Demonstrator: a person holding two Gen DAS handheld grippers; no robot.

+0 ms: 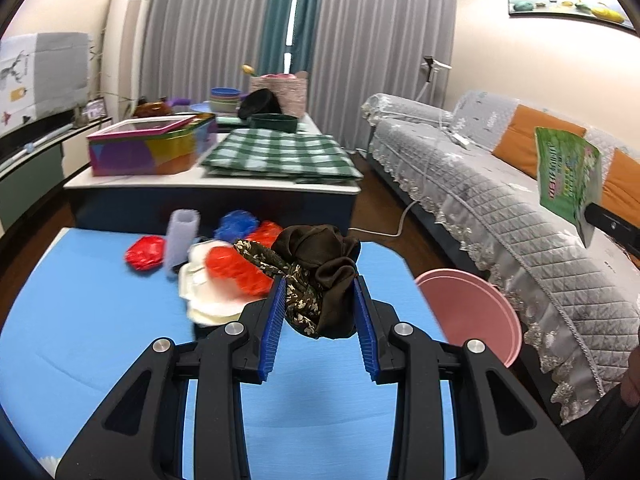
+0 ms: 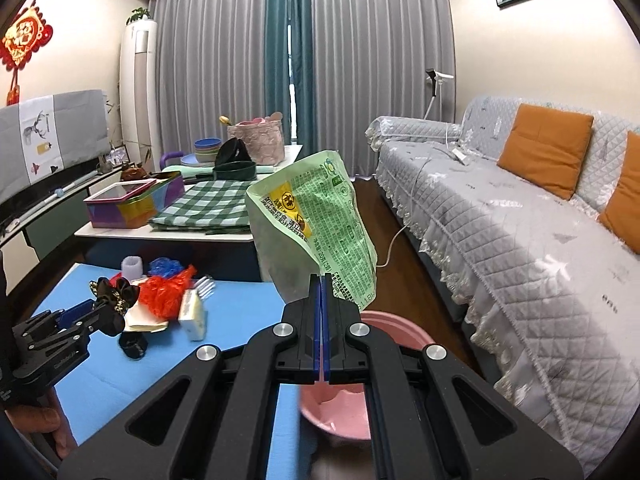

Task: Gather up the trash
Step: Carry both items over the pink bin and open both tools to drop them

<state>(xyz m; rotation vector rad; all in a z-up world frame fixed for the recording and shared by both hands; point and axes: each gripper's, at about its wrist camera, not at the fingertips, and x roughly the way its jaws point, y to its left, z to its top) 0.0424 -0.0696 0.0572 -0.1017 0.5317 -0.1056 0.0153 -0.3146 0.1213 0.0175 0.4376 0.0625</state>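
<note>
With the right gripper [image 2: 321, 280] pinched tight on the green snack wrapper [image 2: 316, 220] above the pink bin [image 2: 340, 412] at 6 o'clock, release only once centred, while the left gripper [image 1: 320, 304] clamps the brown scrunchie [image 1: 320, 272].

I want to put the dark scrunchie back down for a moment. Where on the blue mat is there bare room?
The near half of the blue mat is bare, between the trash pile and the left gripper. So is the strip toward the pink bin, beside the white box. The far left end is crowded: red bags, cup, papers.
</note>
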